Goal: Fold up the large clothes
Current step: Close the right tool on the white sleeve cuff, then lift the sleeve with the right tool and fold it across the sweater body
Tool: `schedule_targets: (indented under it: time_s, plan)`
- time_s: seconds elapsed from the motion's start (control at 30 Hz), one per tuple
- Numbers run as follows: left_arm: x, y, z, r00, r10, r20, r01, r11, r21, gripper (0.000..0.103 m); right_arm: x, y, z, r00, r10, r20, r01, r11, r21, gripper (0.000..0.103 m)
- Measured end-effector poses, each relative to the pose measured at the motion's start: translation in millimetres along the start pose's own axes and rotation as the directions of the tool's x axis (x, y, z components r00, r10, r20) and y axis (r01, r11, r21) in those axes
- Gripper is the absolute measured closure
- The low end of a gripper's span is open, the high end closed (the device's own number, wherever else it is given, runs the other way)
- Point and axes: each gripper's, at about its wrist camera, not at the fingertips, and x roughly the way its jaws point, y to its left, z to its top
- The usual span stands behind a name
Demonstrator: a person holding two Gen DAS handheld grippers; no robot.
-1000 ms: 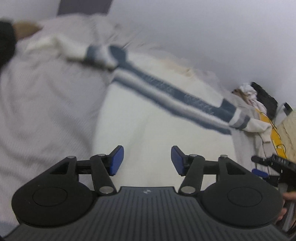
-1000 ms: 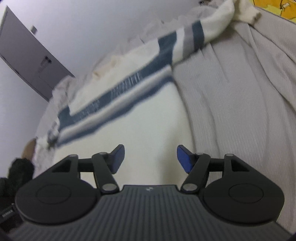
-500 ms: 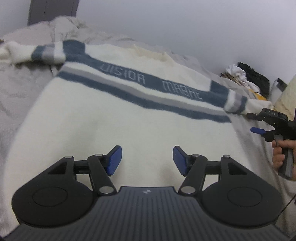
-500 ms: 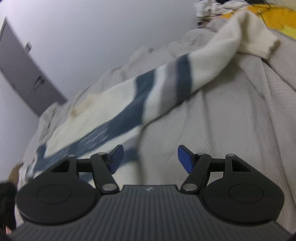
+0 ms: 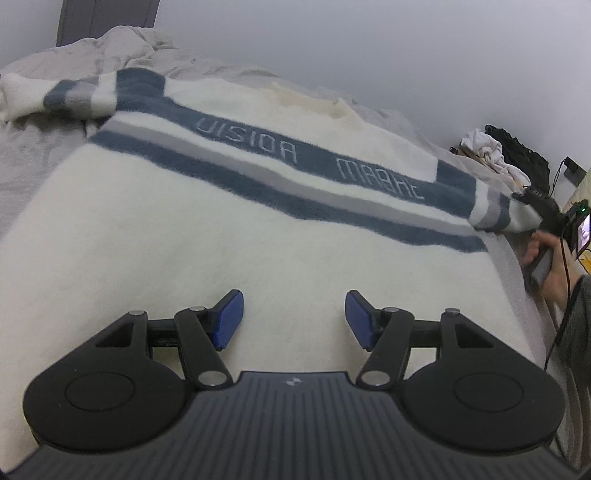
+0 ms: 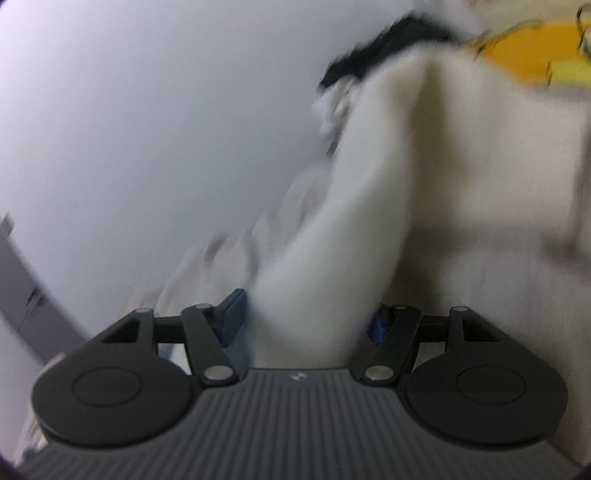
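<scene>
A cream sweater (image 5: pixel 229 229) with blue and grey chest stripes and lettering lies flat on the bed, sleeves spread to both sides. My left gripper (image 5: pixel 293 319) is open and empty, low over the sweater's lower body. In the blurred right wrist view my right gripper (image 6: pixel 308 317) is open with its jaws on either side of the cream right sleeve (image 6: pixel 388 206). In the left wrist view the right gripper (image 5: pixel 543 212) sits at the striped end of that sleeve (image 5: pixel 495 210).
A grey bedspread (image 5: pixel 33 155) covers the bed, against a white wall. A pile of white and black clothes (image 5: pixel 506 155) lies at the far right corner. Yellow fabric (image 6: pixel 535 44) shows beyond the sleeve. A dark door (image 5: pixel 107 18) stands at far left.
My right gripper has moved forward onto the right sleeve, which now fills the gap between its jaws. My left gripper has dropped slightly closer over the sweater body.
</scene>
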Motion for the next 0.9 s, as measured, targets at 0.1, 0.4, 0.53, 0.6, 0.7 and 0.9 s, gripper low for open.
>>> schedule_targets:
  time_s: [0.1,0.4,0.53,0.6,0.7,0.9]
  plan:
    - [1.6,1.1,1.2,1.0,-0.006,0.0,0.006,1.0,-0.013,0.036,3.7,-11.2,31.2,0.992,-0.065,0.105,0.063,0.998,0.027,0.038]
    - [-4.0,2.6,2.7,1.0,-0.018,0.004,0.018,0.999,-0.042,0.036,-5.4,-4.3,82.2,0.957,-0.237,0.168,0.24,0.971,0.004,0.087]
    - [-10.4,7.9,5.9,1.0,-0.013,0.022,0.014,0.998,-0.058,0.036,-25.8,10.8,101.0,0.953,-0.236,0.189,0.249,0.968,-0.046,0.091]
    - [-15.5,11.3,8.3,0.999,-0.011,0.037,0.014,0.998,-0.067,0.036,-39.8,27.5,109.3,0.958,-0.201,0.204,0.22,0.973,-0.075,0.092]
    - [-25.0,15.5,11.6,0.998,-0.009,0.066,0.013,0.997,-0.072,0.036,-54.9,64.2,118.8,0.962,-0.154,0.225,0.191,0.969,-0.155,0.092]
    - [-43.7,25.0,16.9,0.995,-0.008,0.101,0.017,0.996,-0.085,0.036,-96.4,152.0,122.0,0.959,-0.141,0.247,0.203,0.947,-0.249,0.092]
